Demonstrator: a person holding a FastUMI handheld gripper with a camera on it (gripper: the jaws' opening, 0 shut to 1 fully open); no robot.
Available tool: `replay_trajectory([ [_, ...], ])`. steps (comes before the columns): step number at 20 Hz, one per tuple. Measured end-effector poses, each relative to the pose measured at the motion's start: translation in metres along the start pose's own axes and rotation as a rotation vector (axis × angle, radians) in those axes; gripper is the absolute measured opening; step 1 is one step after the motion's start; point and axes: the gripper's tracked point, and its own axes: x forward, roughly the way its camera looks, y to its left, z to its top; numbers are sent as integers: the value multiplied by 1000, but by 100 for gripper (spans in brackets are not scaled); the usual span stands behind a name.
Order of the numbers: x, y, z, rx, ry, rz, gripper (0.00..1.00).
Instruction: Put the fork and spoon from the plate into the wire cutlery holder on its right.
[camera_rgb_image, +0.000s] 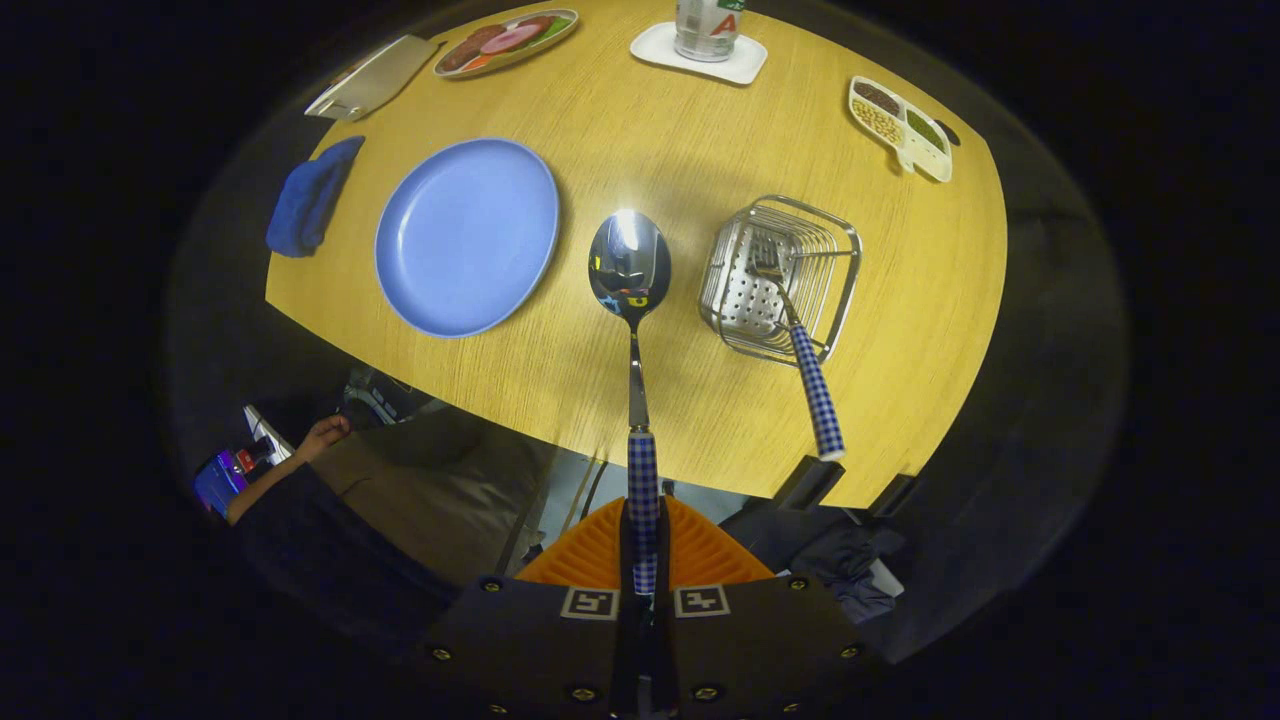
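My gripper (643, 548) is shut on the checked handle of the spoon (632, 300), held high above the wooden table (650, 150). The spoon points straight ahead, its shiny bowl hanging over the table between the plate and the holder. The blue plate (467, 236) lies bare to the left of the spoon. To the spoon's right stands the wire cutlery holder (782, 275); the fork (795, 340) stands in it, tines down, with its checked handle leaning out over the near rim.
At the far side lie a food plate (505, 41), a white coaster with a can (700, 48), a divided snack tray (900, 126) and a flat metal board (372, 78). A blue cloth (310, 196) rests left of the plate. A person's hand (320, 436) shows below the table edge.
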Motion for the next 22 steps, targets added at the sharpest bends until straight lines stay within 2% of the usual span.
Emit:
replay_trajectory([
  [2, -5, -14, -5, 11, 9, -26, 6],
  [7, -8, -33, -4, 85, 26, -5, 6],
  [12, 4, -38, 16, 151, 71, 29, 6],
  [15, 8, -51, 18, 149, 116, -50, 6],
  [19, 15, -41, 26, 135, 164, -19, 6],
  [22, 17, -50, 29, 127, 217, -67, 6],
])
